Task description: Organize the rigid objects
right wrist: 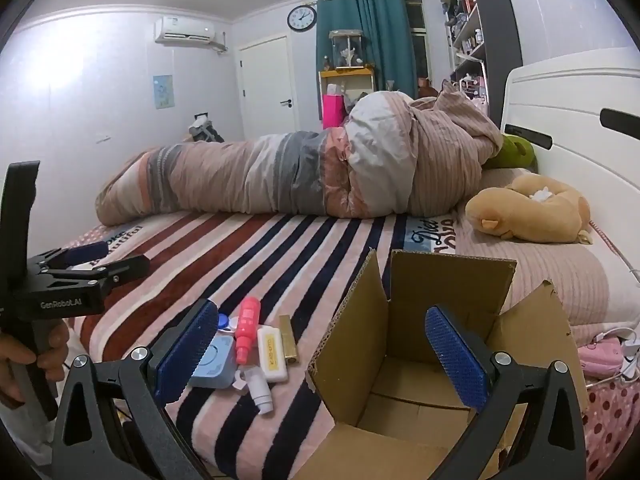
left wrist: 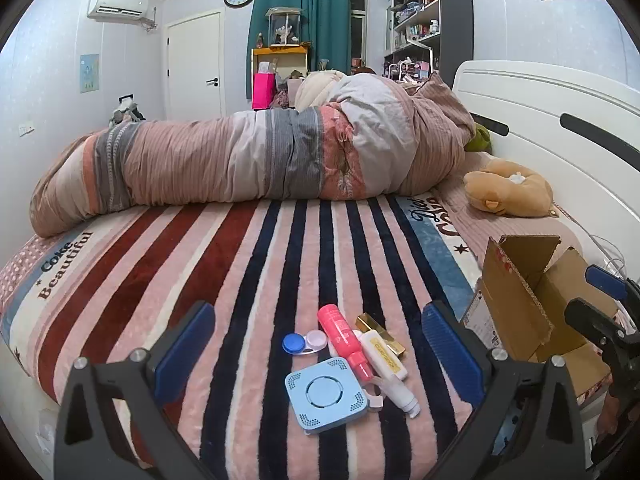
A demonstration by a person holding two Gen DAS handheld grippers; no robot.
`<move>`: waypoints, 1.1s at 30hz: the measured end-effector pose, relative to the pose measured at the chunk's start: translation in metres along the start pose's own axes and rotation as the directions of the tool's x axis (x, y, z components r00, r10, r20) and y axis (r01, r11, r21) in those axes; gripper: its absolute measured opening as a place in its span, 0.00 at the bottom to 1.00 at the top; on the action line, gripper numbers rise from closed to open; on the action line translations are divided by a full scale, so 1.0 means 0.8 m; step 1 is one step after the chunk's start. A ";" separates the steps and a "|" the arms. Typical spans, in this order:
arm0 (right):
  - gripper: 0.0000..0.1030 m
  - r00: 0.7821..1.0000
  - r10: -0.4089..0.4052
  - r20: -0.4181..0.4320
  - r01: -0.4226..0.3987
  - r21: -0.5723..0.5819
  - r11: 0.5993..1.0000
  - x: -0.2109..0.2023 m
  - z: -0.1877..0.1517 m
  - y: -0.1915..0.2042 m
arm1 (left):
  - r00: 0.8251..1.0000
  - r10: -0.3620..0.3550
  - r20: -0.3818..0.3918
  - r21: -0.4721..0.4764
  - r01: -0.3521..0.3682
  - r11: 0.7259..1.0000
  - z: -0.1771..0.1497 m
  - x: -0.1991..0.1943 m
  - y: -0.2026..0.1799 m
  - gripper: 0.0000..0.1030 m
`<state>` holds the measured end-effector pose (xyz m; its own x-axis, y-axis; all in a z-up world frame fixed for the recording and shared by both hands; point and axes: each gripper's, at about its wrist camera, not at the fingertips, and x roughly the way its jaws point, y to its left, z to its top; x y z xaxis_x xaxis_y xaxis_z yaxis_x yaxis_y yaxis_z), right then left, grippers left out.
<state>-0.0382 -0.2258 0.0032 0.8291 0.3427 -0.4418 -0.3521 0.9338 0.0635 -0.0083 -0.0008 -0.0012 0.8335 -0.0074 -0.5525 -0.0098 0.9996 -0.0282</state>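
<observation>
A small pile of items lies on the striped blanket: a pink bottle (left wrist: 344, 344) (right wrist: 246, 330), a blue square case (left wrist: 325, 394) (right wrist: 214, 364), a contact lens case (left wrist: 304, 342), a white tube with a yellow label (left wrist: 384, 354) (right wrist: 272, 354), a gold box (left wrist: 378, 330) (right wrist: 288, 338) and a small white bottle (left wrist: 400, 396) (right wrist: 260, 394). My left gripper (left wrist: 317, 320) (right wrist: 116, 258) hovers open just short of the pile, holding nothing. To the right of the pile stands an open cardboard box (left wrist: 516, 292) (right wrist: 440, 280). My right gripper (right wrist: 320, 312) (left wrist: 600, 300) is open and empty above its near side.
A rolled striped duvet (left wrist: 260, 156) lies across the bed behind the blanket. A tan plush toy (right wrist: 528, 212) and a white headboard (left wrist: 540, 120) are at the right. A pink gadget with white cables (right wrist: 600, 354) sits beside the box. A hand (right wrist: 24, 356) holds the left gripper's handle.
</observation>
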 end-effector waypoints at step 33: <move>1.00 1.000 0.001 0.001 -0.001 -0.006 1.000 -0.010 0.005 0.003 | 1.000 -0.005 0.017 0.018 0.005 1.000 0.001 -0.013 -0.005 1.00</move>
<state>-0.0440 -0.2255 0.0103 0.8295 0.3433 -0.4405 -0.3550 0.9330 0.0587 -0.0164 -0.0050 0.0056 0.8428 -0.0123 -0.5381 0.0043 0.9999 -0.0160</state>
